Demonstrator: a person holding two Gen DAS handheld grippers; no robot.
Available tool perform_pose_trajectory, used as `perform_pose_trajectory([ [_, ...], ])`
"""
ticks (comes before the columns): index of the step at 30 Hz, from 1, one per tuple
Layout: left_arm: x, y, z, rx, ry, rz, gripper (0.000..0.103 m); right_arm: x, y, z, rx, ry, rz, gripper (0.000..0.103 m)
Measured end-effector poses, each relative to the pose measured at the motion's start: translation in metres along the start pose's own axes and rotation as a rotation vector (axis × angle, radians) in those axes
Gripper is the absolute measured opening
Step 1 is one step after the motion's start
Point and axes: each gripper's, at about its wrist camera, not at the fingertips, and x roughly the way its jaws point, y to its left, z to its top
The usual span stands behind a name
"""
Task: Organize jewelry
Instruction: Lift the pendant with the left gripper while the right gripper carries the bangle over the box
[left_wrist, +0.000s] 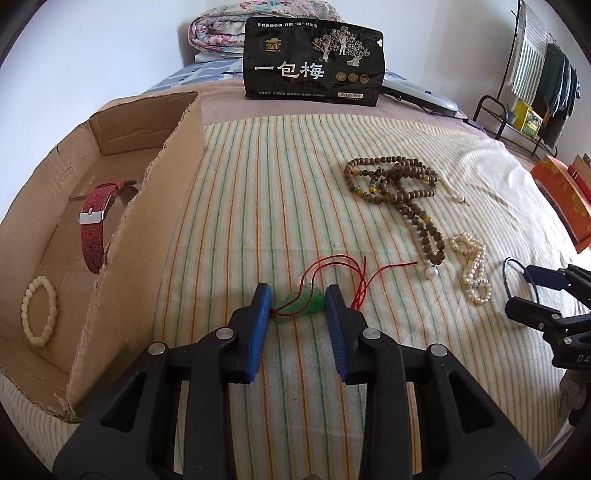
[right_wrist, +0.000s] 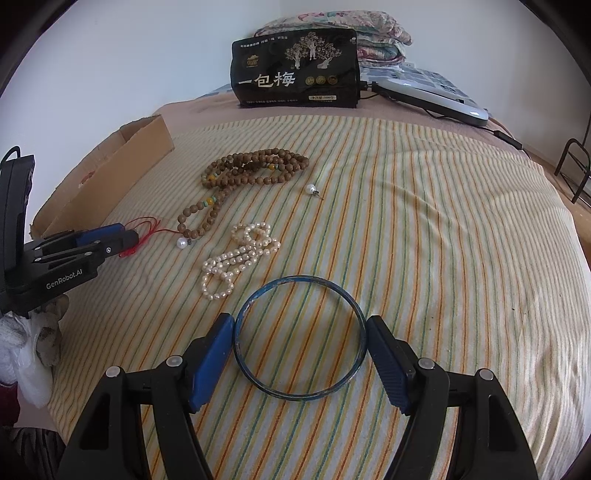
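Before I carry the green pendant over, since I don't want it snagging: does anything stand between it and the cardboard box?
Only the box's own near wall, standing between the green pendant and the box floor.

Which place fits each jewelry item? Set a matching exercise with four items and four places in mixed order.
Items:
1. red strap
2. green pendant
3. blue bangle
4. pearl strand

Places:
A. between the right gripper fingers
B. loose on the striped blanket
C. in the cardboard box
D. between the left gripper fingers

Pairs: 1-C, 2-D, 3-A, 4-B
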Motion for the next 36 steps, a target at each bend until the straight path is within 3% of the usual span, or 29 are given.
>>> perform_pose_trajectory([
  [8,-0.029,-0.009,0.004,0.01,-0.055,-0.048,0.03,-0.013,0.0,0.002,0.014,-0.019,0.011,0.075],
  [20,-0.102,-0.007,0.029,0.022,-0.197,-0.1,0.03,-0.063,0.015,0.021,-0.01,-0.104,0.0,0.075],
  [36,-0.172,0.042,0.042,-0.021,-0.335,-0.051,0.03,-0.095,0.079,0.072,-0.089,-0.193,0.067,0.075],
])
